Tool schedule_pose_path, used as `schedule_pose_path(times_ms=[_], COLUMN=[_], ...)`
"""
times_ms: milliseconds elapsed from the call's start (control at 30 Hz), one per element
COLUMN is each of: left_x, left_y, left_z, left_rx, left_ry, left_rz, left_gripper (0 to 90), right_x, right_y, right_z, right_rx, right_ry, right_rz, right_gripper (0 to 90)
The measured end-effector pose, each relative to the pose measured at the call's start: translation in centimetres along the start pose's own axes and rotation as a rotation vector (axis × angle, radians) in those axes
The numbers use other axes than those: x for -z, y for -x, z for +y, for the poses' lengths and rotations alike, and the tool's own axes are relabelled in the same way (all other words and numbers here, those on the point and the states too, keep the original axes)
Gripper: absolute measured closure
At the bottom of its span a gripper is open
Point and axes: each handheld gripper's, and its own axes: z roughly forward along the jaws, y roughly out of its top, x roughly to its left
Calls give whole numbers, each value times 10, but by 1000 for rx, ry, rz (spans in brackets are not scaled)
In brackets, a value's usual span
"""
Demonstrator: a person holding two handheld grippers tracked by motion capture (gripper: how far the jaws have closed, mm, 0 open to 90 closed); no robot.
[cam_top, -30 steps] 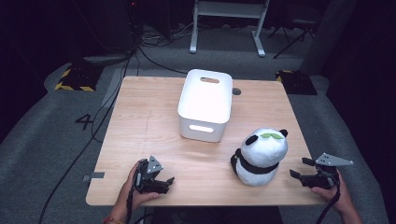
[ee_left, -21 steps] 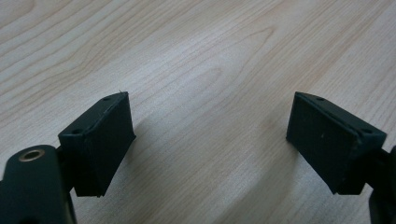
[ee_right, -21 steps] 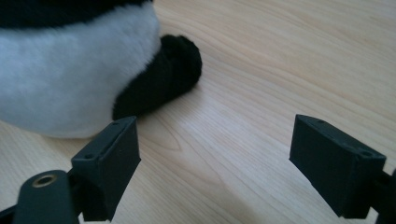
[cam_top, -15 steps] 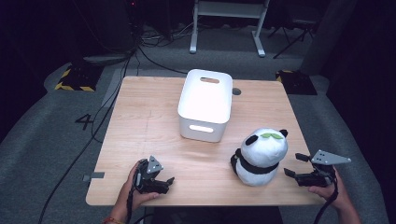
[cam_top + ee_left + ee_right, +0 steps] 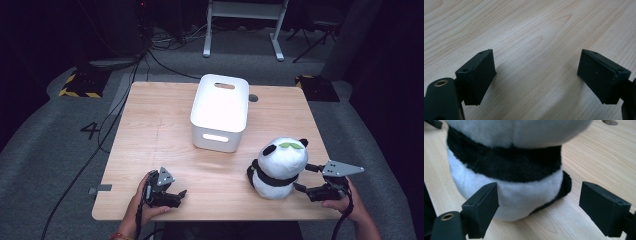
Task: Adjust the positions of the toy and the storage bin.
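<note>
Light wooden table [image 5: 150, 125], rectangular, grain running lengthwise, set on grey carpeted floor [image 5: 60, 165]. White handled bin [image 5: 220, 112] standing directly on top, near centre. Plush panda [image 5: 278, 167] seated upright in front of bin and to its right. Small dark round grommet [image 5: 253, 98] just right of bin's far corner.
</note>
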Motion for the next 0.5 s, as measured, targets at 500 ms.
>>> schedule_pose_path(times_ms=[500], left_x=[0], left_y=[0], left_z=[0], left_rx=[0], left_ry=[0], left_rz=[0], left_gripper=[149], right_x=[-10], right_y=[-3], right_z=[13], right_rx=[-8], right_ry=[24], right_rz=[40], right_gripper=[153])
